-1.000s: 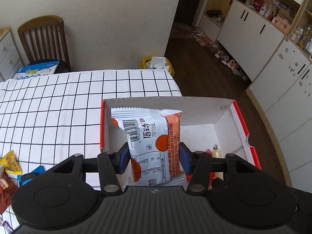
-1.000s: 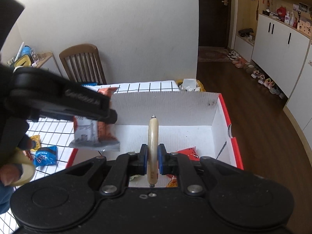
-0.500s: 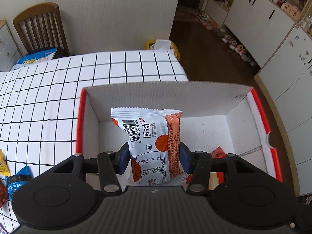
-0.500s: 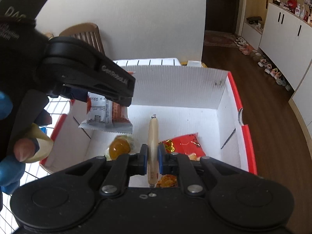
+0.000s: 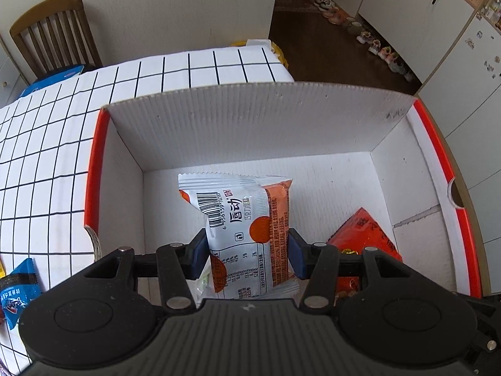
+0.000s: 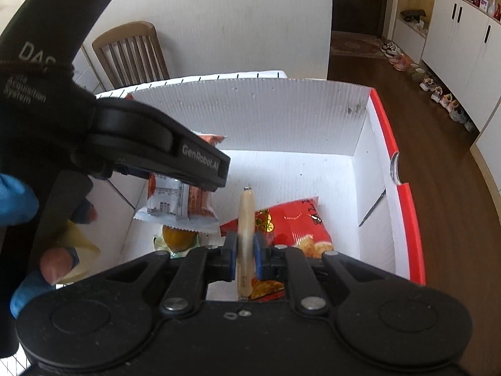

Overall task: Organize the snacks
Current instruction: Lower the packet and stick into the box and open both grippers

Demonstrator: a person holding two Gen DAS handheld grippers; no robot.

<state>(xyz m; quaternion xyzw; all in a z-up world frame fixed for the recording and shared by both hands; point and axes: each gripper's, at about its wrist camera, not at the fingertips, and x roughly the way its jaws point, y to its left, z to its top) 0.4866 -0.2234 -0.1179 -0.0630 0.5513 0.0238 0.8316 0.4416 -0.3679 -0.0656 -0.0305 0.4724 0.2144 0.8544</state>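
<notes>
Over the white cardboard box with red edges, standing on the grid-patterned tabletop: left hand-held gripper pinching a white-and-orange snack packet, barcode side up, held clear above the box floor near the box's left half. Seen from the right wrist view, same left hand-held gripper reaching in from the left, the snack packet hanging below its fingers, over a yellow-orange wrapped sweet lying on the box floor at the near left. Right hand-held gripper pressed onto a slim beige sausage stick, gripped edge-on and pointing away toward the far wall of the box, above the box's near middle. Red snack bag flat on the box floor, just right of the stick; in the left wrist view that red snack bag at the near right, partly hidden behind the gripper body. Outside the box, on the tabletop at the near left, a blue snack pack. Beyond the tabletop's far left, a wooden chair against the wall; white cabinets and a row of shoes along the floor at the far right.
</notes>
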